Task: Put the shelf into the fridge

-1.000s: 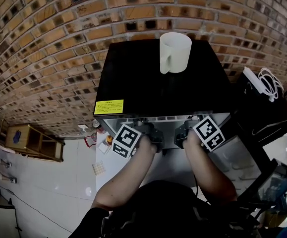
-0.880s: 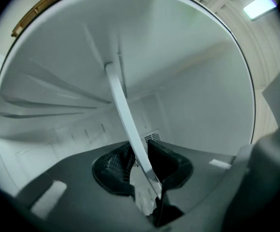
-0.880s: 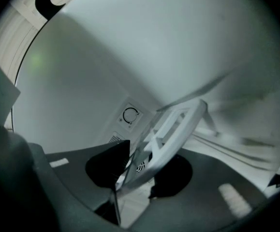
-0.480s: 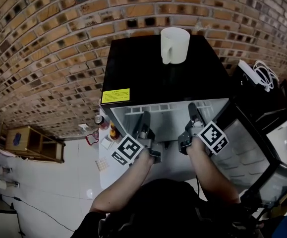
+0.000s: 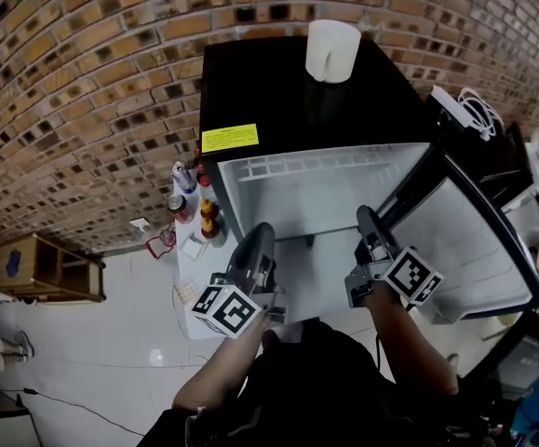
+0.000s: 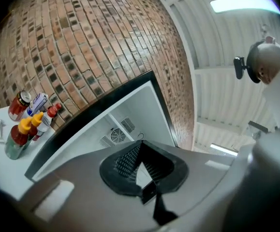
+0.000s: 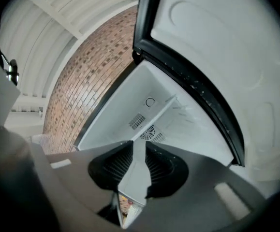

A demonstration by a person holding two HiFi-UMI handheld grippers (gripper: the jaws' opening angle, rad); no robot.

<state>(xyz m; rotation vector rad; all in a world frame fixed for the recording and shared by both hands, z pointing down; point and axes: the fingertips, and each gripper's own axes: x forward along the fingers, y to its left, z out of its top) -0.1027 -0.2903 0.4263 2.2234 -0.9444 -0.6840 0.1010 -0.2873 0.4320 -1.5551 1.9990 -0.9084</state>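
A black mini fridge [image 5: 297, 101] stands against the brick wall with its door [image 5: 478, 240] swung open to the right. In both gripper views a thin white shelf [image 6: 113, 125] [image 7: 163, 109] spans the white inside of the fridge, in front of the rear vent. My left gripper [image 5: 258, 233] [image 6: 140, 148] hangs in front of the opening. Its jaws have just been closing and are now shut, with nothing between them. My right gripper [image 5: 368, 218] [image 7: 139, 151] is beside it. Its jaws have also just been closing, but a narrow gap remains and holds nothing.
A white mug [image 5: 332, 50] stands on the fridge top. Sauce bottles and a can [image 5: 190, 203] [image 6: 26, 122] sit on a low white surface left of the fridge. A wooden crate [image 5: 41, 268] is on the floor far left. A power strip with white cable [image 5: 464, 110] lies to the right.
Both grippers have drawn back out of the fridge opening toward me. The left gripper's jaws have shut and it has rolled. The right gripper's jaws have narrowed.
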